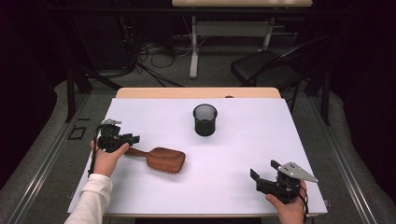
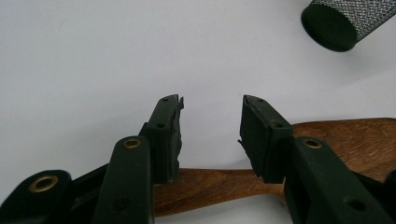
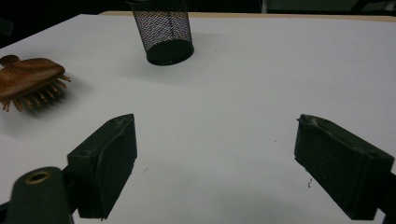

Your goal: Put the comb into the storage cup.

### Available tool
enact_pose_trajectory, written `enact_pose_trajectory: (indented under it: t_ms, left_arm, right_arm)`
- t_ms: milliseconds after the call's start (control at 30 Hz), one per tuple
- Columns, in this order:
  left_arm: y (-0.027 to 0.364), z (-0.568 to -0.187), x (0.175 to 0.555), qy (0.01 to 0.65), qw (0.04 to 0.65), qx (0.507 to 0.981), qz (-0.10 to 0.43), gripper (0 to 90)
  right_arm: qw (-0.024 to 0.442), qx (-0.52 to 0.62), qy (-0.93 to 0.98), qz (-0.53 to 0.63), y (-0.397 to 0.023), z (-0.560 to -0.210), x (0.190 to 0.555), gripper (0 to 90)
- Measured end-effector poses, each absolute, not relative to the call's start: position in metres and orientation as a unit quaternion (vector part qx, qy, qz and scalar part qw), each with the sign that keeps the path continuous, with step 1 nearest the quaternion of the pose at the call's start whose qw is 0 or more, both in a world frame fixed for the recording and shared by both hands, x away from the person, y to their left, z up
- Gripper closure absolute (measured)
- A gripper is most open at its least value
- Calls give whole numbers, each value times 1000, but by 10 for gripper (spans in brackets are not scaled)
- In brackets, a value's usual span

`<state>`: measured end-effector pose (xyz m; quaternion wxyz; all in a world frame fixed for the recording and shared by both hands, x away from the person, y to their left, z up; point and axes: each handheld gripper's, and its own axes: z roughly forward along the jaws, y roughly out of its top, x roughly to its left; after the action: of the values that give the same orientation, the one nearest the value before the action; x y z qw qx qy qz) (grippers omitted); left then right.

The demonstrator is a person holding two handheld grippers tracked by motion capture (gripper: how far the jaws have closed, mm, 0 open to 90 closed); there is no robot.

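A wooden hairbrush [image 1: 163,160] lies bristles down on the white table [image 1: 261,140], left of centre, with its handle pointing left. My left gripper [image 1: 133,138] hovers over that handle. In the left gripper view its jaws [image 2: 212,105] stand apart, with the brown handle [image 2: 210,186] running beneath and across them; the pads do not press on it. My right gripper [image 1: 264,170] rests at the front right, open and with nothing between its jaws [image 3: 215,120]. The brush [image 3: 28,79] appears at the far left of the right gripper view.
A black mesh cup [image 1: 205,120] stands upright at the table's middle back, also visible as the cup [image 2: 345,23] and the cup [image 3: 163,32]. Beyond the far edge are a black chair [image 1: 261,67] and desk legs with cables on the floor.
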<state>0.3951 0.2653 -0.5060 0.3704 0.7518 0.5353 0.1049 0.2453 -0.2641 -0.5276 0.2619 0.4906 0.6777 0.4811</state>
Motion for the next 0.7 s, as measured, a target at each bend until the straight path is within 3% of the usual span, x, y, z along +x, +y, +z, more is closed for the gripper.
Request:
enact_pose_trajectory:
  t_ms: [333,600,700]
  left_arm:
    - [265,-518,399,548,348,754,103,625]
    - [259,-525,401,548,320,764,114,722]
    - [257,-527,402,547,315,768,110,798]
  right_arm:
    - [257,492,681,478,-265,-528,246,137]
    - [256,491,681,479,-264,-529,246,139]
    - [255,491,683,478,-264,-529,246,140]
